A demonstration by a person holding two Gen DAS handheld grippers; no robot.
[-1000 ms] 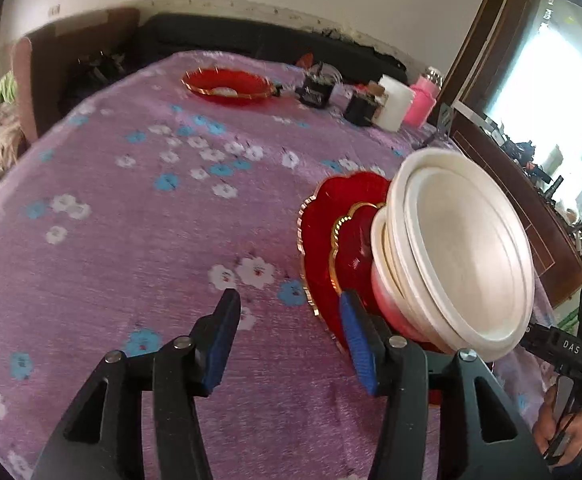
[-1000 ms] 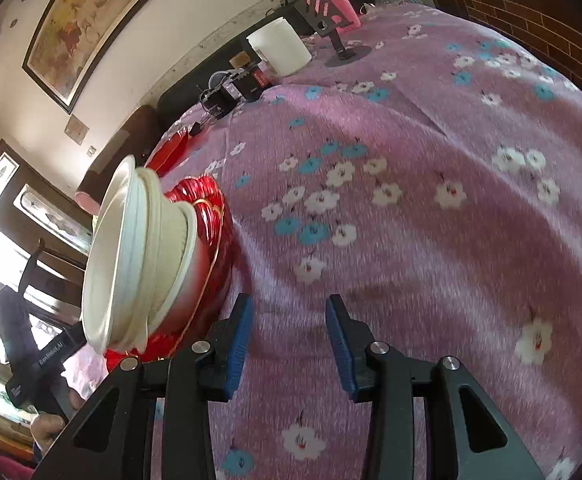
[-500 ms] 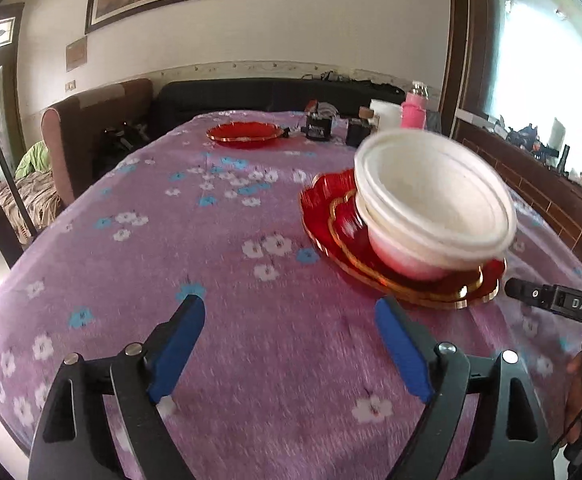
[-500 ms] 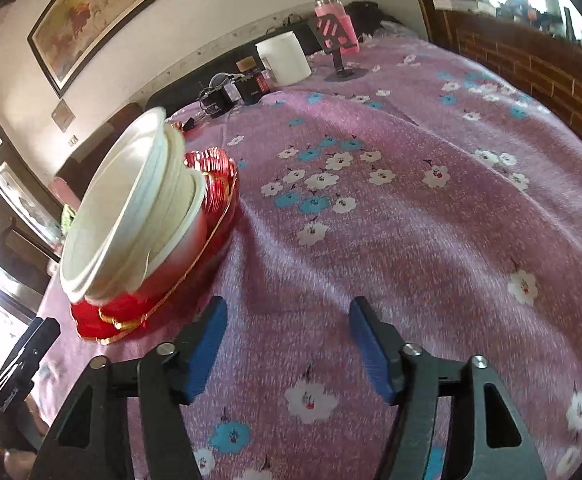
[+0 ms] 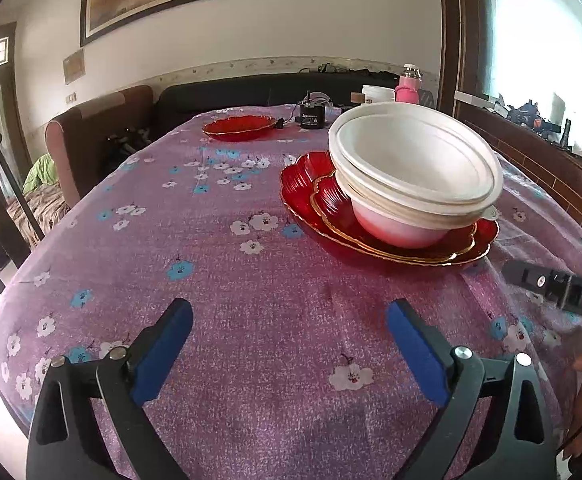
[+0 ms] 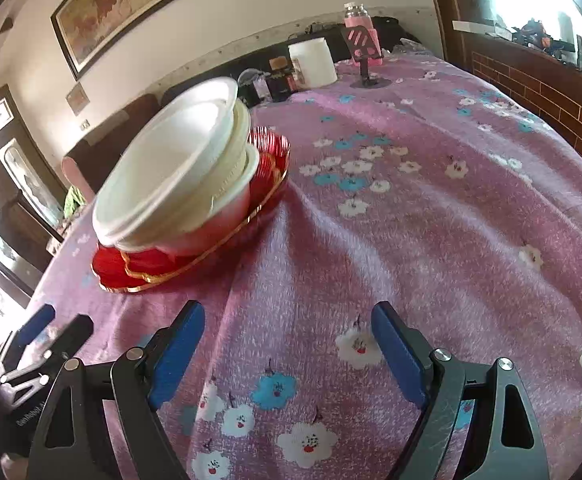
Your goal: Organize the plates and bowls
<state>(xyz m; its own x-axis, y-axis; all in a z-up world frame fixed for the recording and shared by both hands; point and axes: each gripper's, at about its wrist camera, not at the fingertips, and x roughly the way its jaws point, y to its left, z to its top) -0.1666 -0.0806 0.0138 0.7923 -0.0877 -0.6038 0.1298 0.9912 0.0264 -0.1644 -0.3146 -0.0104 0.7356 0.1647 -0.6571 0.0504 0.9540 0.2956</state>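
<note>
Bowls (image 5: 415,168) clear of tbl edge

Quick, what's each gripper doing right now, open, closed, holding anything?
Left gripper: open, holding nothing, jaws just opened.
Right gripper: open, holding nothing, jaws just opened.

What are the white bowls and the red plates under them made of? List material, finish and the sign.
White bowls: likely plastic or melamine, matte; thin stepped rims, no glare.
Red plates: glass or clear plastic, glossy; translucent ribbed red, gold scalloped edge. Which one, unclear.
</note>
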